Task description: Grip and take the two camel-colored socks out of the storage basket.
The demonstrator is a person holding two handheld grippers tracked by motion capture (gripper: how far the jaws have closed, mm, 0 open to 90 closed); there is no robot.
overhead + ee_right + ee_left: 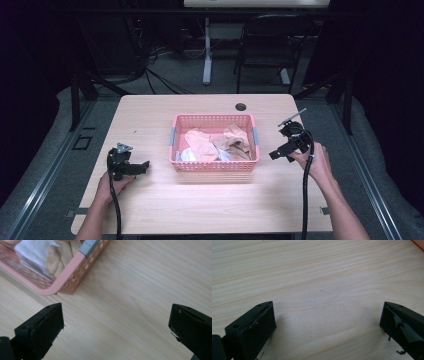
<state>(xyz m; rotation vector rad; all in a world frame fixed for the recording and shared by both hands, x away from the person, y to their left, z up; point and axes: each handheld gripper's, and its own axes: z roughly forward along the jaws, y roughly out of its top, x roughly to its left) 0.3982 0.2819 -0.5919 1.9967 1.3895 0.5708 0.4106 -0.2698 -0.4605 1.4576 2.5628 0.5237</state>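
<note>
Left gripper, held low over the table at the left of the basket, jaws spread wide and empty; its own view looks along the two black, block-shaped jaws onto bare wood. Right gripper, held at the basket's right side, jaws likewise parted with nothing between them; it is angled toward the basket's near right corner, a pose that suggests readiness to reach in. Both grippers flank the basket and stand apart from it, so that either hand could approach the contents. Pink basket, rectangular, of perforated plastic with rounded corners and a grey clip on each short side, stands at the middle of the table. Inside it lie crumpled cloths in peach, tan and white, soft and loosely heaped. Table of pale wood-grain laminate, matt, with a round cable hole near its far edge.
</note>
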